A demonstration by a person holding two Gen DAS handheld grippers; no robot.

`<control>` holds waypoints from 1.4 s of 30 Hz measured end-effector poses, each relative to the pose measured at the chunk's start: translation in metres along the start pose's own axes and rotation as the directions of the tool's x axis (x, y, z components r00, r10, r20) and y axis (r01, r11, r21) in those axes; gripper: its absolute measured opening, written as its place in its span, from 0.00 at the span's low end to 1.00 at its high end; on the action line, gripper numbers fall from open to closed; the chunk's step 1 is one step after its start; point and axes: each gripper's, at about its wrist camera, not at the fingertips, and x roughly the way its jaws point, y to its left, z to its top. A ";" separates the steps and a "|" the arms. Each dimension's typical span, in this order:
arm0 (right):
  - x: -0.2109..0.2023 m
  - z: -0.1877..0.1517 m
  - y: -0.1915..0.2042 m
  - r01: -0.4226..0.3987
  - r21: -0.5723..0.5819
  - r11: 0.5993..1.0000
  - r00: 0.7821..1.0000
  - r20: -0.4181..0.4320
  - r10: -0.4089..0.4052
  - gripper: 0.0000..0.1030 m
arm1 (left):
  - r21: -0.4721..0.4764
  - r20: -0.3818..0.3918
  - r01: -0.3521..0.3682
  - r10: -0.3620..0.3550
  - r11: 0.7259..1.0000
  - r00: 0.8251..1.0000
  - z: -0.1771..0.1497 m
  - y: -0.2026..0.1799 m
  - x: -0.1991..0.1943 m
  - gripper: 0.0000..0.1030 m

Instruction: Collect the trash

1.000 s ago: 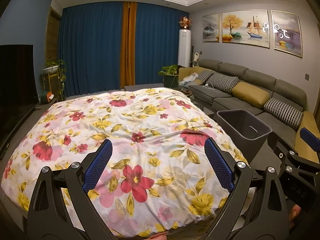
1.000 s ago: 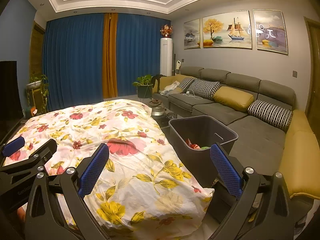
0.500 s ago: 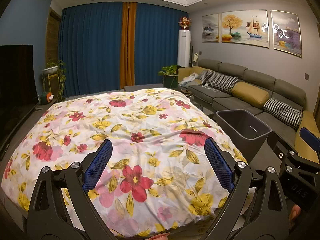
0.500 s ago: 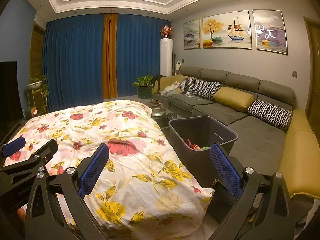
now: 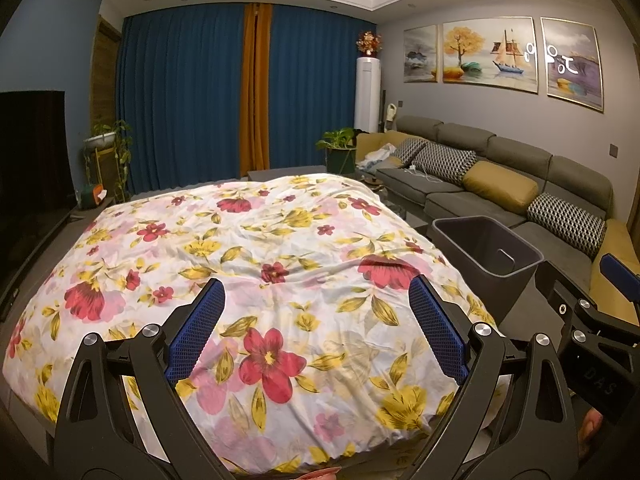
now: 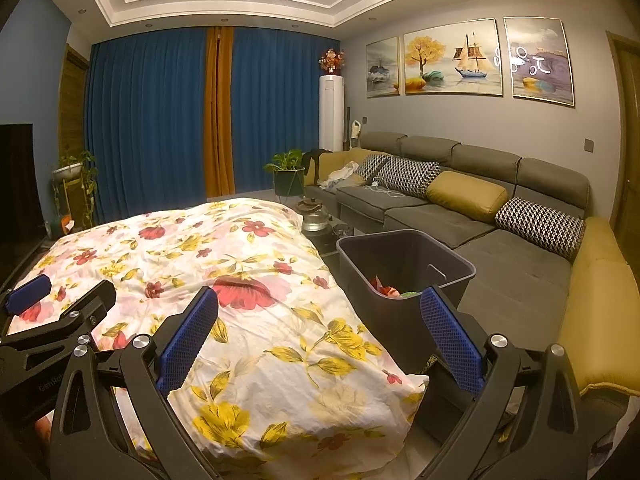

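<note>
Here we hold both tools above the near end of the flower-printed white cloth (image 5: 280, 264) that drapes the low table, and neither has anything in it. Our left gripper (image 5: 316, 330) has its blue-padded jaws spread wide and empty; our right gripper (image 6: 320, 338) is spread just as wide, also empty.

The task's thing that we can place is the dark grey rectangular plastic bin (image 6: 404, 280), which stands on the floor just beside the cloth's right edge, between the table and the long grey sofa (image 6: 480, 216). It lies ahead and to the right of both tools, its long axis running away from us along the table's side. Our right gripper is clearly the nearer one: its right pad overlaps the bin's near wall in the right wrist view, while from the left wrist view the bin (image 5: 488, 248) sits off beyond the right pad.

Inside the bin we see crumpled red and green scraps (image 6: 390, 287) low against the near wall. We find no loose trash on the cloth from either view, so we judge the collecting largely done, or the next piece lies out of sight
</note>
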 end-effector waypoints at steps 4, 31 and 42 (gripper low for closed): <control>-0.001 0.000 -0.001 0.000 0.000 1.000 1.000 0.004 0.000 0.95 | 0.000 0.001 0.000 0.000 1.000 1.000 0.000 0.000 0.000 0.89; -0.002 0.000 -0.003 0.003 0.006 1.000 1.000 0.007 -0.003 0.95 | 0.005 0.002 -0.001 0.001 1.000 1.000 -0.001 -0.001 0.000 0.89; -0.003 0.000 -0.002 0.003 0.007 1.000 1.000 0.008 -0.003 0.95 | 0.004 0.003 -0.001 0.001 1.000 1.000 -0.001 -0.002 -0.001 0.89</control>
